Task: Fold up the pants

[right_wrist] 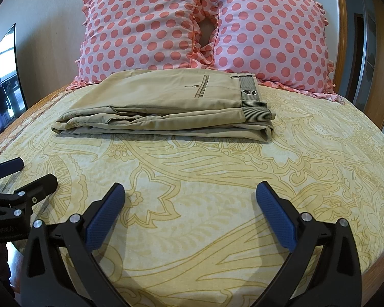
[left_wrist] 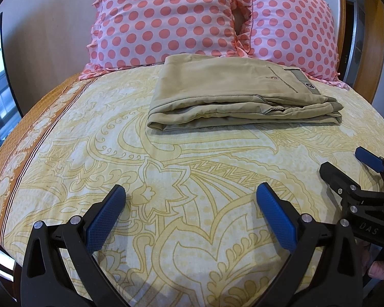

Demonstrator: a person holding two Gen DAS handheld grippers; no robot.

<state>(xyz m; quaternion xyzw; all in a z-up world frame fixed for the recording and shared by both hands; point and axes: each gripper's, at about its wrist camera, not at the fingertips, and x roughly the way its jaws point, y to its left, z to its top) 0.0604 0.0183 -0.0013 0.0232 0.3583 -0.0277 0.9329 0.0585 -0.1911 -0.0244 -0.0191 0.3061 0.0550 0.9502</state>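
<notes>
Khaki pants (left_wrist: 233, 92) lie folded in a flat stack on the bed, just in front of the pillows. They also show in the right wrist view (right_wrist: 166, 107), with the striped waistband on the right. My left gripper (left_wrist: 192, 192) is open and empty, well short of the pants above the bedsheet. My right gripper (right_wrist: 190, 189) is open and empty too, also short of the pants. The right gripper shows in the left wrist view (left_wrist: 345, 163) at the right edge. The left gripper shows in the right wrist view (right_wrist: 30, 174) at the left edge.
A yellow patterned bedsheet (left_wrist: 166, 179) covers the bed (right_wrist: 217, 179). Two pink pillows with coral dots (left_wrist: 161, 18) (right_wrist: 268, 33) lean against the wooden headboard (left_wrist: 340, 5). A dark screen (right_wrist: 5, 76) stands on the left.
</notes>
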